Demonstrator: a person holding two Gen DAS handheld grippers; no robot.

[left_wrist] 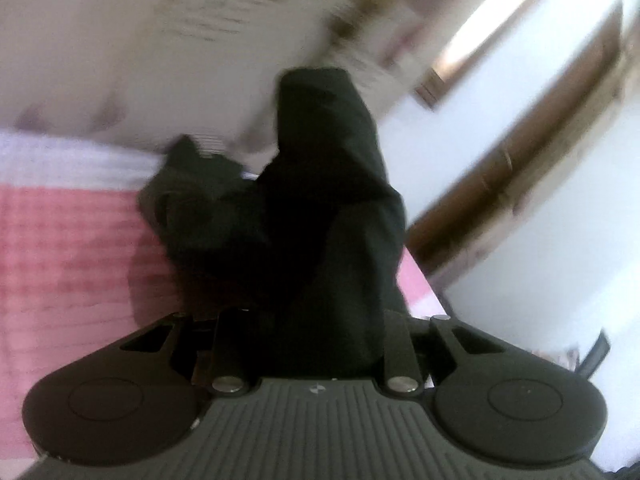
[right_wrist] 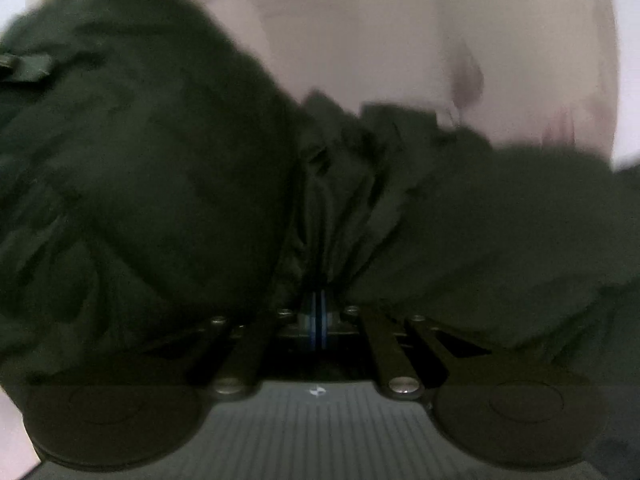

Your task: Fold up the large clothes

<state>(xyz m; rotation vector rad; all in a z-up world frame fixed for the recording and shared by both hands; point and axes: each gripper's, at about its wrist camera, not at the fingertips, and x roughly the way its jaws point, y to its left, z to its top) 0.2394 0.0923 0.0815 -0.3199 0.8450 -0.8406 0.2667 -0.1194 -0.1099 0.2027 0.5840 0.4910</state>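
Each gripper is matte black: a ribbed grey-black centre plate, two round discs beside it, silver pivot screws on the linkage bars.

1. The big garment (left_wrist: pixel 320 208) is very dark, almost black, and looks dark green (right_wrist: pixel 160 160) up close.
2. The blanket (left_wrist: pixel 60 248) is pink with faint stripes.
3. The wall (left_wrist: pixel 500 152) is white.
4. The door frame (left_wrist: pixel 520 160) is brown.

L gripper (left_wrist: pixel 320 312): fingers hidden under dark cloth (left_wrist: pixel 320 200) bunched between them, so closed-or-not can't be told; linkage bars angled inward toward centre. R gripper (right_wrist: pixel 319 312): fingers pressed together at centre, blue pads (right_wrist: pixel 320 320) just visible, clamped on cloth (right_wrist: pixel 160 160) spilling to both sides. Both views blurred.
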